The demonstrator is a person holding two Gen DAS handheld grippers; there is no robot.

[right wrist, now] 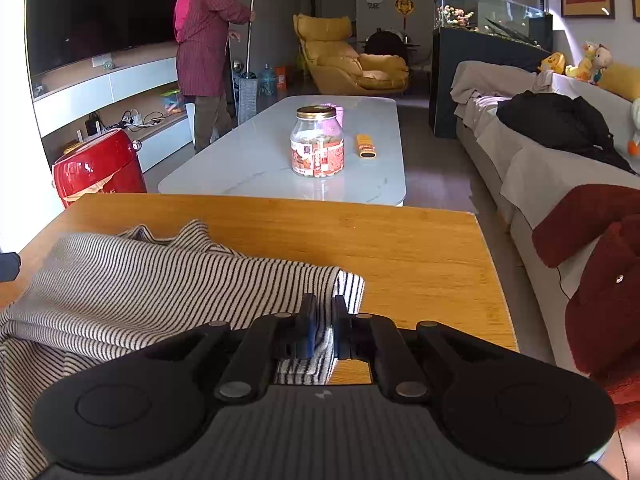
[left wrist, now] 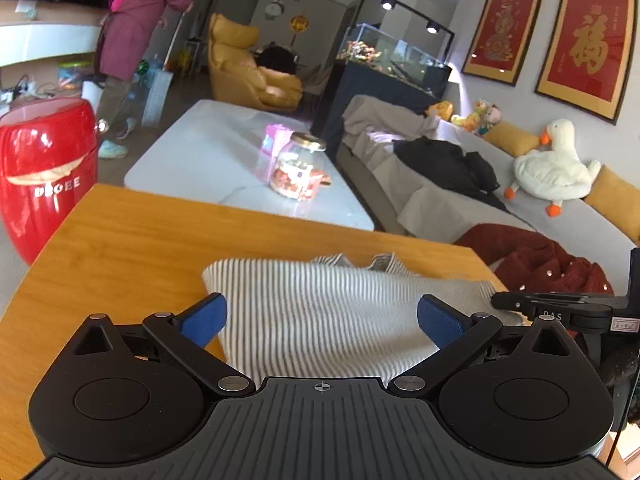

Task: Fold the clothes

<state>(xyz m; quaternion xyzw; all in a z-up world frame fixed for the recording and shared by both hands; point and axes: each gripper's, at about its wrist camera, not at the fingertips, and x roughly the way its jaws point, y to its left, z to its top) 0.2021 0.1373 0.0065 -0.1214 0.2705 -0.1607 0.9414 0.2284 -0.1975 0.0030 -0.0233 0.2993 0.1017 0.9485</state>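
Striped cloth: a black-and-white striped garment (right wrist: 132, 280) lay bunched on the wooden table (right wrist: 400, 248), filling the lower left of the right wrist view and the centre of the left wrist view (left wrist: 320, 312).
Right gripper: the right gripper (right wrist: 323, 320) was closed tight on a corner of the garment at lower centre of its frame, with striped fabric showing between the two fingers.
Left gripper: the left gripper (left wrist: 322, 316) stood wide, its blue pads either side of the cloth and holding nothing.
Step in hand: judged a fold being drawn by the pinched corner, though how many folds the garment already carried could not be told.
Doing it well: the corner would want to travel low and level, so the layer drapes flat rather than dragging the whole pile; the spread gripper could pin or take a matching edge.
Edges: the table's far edge ran across mid-frame and its right edge fell away at the right of the right wrist view, near a dark red garment (right wrist: 600, 280) on the sofa (right wrist: 532, 168).
Open room: bare wood lay to the right of and beyond the cloth.
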